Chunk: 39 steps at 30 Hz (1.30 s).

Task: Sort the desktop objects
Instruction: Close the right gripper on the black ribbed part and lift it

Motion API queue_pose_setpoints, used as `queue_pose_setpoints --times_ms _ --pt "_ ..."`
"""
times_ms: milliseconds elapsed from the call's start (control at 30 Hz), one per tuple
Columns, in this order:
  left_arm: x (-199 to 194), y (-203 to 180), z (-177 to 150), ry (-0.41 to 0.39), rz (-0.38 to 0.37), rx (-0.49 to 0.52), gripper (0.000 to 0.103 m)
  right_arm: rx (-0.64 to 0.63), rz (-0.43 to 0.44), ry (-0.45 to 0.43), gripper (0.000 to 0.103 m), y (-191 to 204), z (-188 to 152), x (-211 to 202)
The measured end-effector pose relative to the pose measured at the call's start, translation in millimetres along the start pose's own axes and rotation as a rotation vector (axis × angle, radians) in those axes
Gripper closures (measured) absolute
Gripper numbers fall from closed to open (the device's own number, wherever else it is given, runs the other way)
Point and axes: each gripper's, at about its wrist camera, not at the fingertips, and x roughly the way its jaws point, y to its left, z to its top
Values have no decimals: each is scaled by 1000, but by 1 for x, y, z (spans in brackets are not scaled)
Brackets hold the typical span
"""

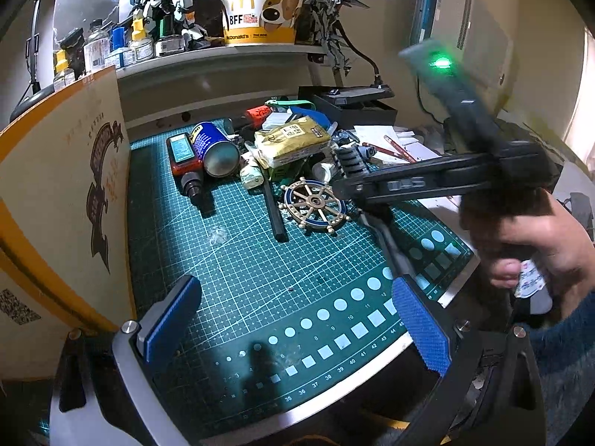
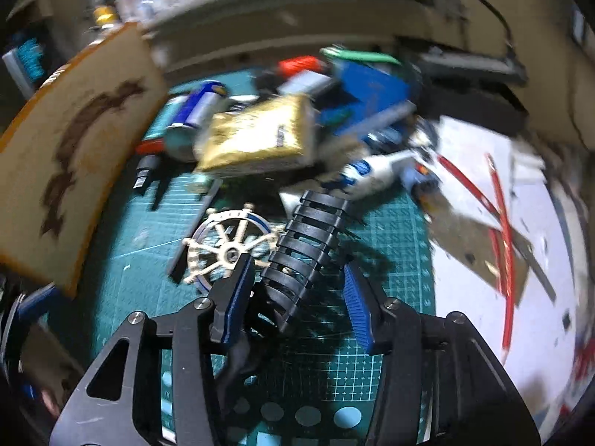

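Ribbed black part (image 2: 308, 249) sits between the right tool's (image 2: 297, 290) parted pads.

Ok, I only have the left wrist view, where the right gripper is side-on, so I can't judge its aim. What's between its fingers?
Observer: The black ribbed piece lies lengthwise between the right gripper's fingers.
Operator: Clamped?
Observer: Not visibly; a gap shows between it and the pad on the picture's right.
Operator: Anything else caught?
Observer: No; the ship's wheel sits outside the other finger, partly behind it.
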Motion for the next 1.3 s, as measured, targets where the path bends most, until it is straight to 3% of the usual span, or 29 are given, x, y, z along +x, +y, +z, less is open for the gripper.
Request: queue_pose_setpoints --times_ms 200,333,433,467,567,667,767,833,900,1133,1300 --pt "2 1 1 11 -3 -9 0 -80 39 -11 64 -6 -3 -21" --pt "1 -1 1 14 -4 -3 0 -223 -21 93 63 4 0 -2" --pt "-1 -3 1 7 -3 2 0 -231 -71 117 61 5 -2 -5" --pt "-1 -4 1 7 -2 3 0 -224 -78 110 58 4 -3 -8" --pt "1 -3 2 9 2 -1 0 -207 -182 66 27 8 -10 -16" --pt "3 -4 2 13 3 -2 0 -151 -249 64 26 9 -17 -13" --pt "5 -5 3 19 1 5 0 -94 -217 88 36 7 -22 -4" --pt "4 -6 4 18 4 11 0 -68 -194 99 56 3 -23 1" --pt "4 -7 5 16 5 16 0 -28 -152 79 66 -5 -25 0" --pt "7 -10 15 6 22 46 0 36 -57 5 68 -24 -31 -28" --pt "16 -18 45 -67 38 157 0 32 -47 -18 67 -32 -33 -44"
